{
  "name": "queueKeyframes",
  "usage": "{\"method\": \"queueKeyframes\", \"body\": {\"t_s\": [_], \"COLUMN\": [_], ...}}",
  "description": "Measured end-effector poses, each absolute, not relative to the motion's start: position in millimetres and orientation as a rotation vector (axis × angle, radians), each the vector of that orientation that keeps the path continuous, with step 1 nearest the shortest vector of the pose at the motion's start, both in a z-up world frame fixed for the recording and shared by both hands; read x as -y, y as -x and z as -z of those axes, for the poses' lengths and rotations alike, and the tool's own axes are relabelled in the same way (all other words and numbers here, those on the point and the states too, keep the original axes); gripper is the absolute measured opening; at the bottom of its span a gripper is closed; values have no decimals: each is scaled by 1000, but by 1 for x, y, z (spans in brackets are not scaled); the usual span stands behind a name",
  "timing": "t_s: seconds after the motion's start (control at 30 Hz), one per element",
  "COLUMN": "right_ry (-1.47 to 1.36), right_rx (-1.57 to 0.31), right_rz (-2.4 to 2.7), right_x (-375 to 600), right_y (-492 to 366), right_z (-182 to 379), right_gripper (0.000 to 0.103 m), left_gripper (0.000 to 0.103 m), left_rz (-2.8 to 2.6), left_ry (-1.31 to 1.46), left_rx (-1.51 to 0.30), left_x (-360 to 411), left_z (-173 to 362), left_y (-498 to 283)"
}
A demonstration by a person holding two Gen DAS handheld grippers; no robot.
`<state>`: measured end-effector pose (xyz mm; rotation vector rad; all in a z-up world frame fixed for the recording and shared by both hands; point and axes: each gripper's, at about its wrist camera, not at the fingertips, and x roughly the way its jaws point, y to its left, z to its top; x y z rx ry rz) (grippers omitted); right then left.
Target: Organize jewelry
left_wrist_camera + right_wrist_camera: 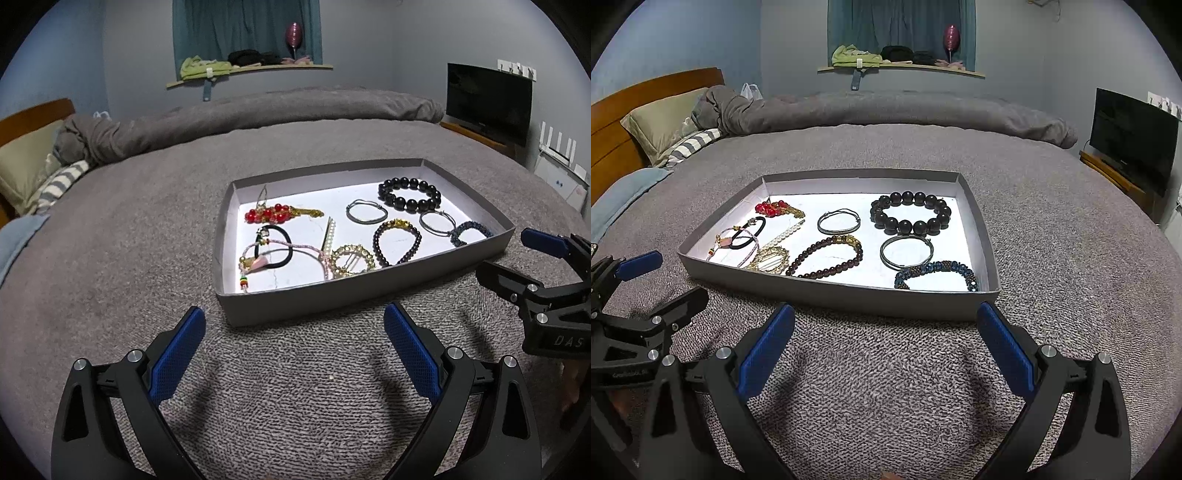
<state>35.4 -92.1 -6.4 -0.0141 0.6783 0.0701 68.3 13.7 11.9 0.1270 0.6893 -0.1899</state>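
Note:
A shallow grey box (295, 301) (849, 295) with a white floor lies on the bed and holds several pieces of jewelry. Among them are a black bead bracelet (410, 194) (910, 218), a red bead piece (269, 214) (770, 207), a dark brown bead bracelet (397, 242) (825, 256), a blue bead bracelet (469, 232) (936, 275), thin metal bangles (365, 211) (907, 251), a black hair tie (273, 247) (748, 230) and a round gold clip (351, 260) (770, 258). My left gripper (293, 321) is open and empty in front of the box. My right gripper (886, 319) is open and empty too, right of it.
The grey blanket (147, 258) covers the bed, with a rolled duvet (886, 110) behind the box. Pillows (665, 122) and a wooden headboard are at the far left. A TV (487, 103) stands at the right. A window shelf holds clothes (857, 57).

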Motion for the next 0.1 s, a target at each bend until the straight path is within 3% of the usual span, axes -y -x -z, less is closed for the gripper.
{"method": "queueKeyframes", "body": {"t_s": [0.1], "right_ry": [-6], "right_rx": [-662], "right_rz": [-77], "right_x": [97], "right_y": [-35], "right_z": [1], "right_gripper": [97], "left_gripper": [99], "left_rz": [189], "left_ry": [-126], "left_rx": [-689], "left_x": [-15], "left_z": [-14], "left_y": [-69]}}
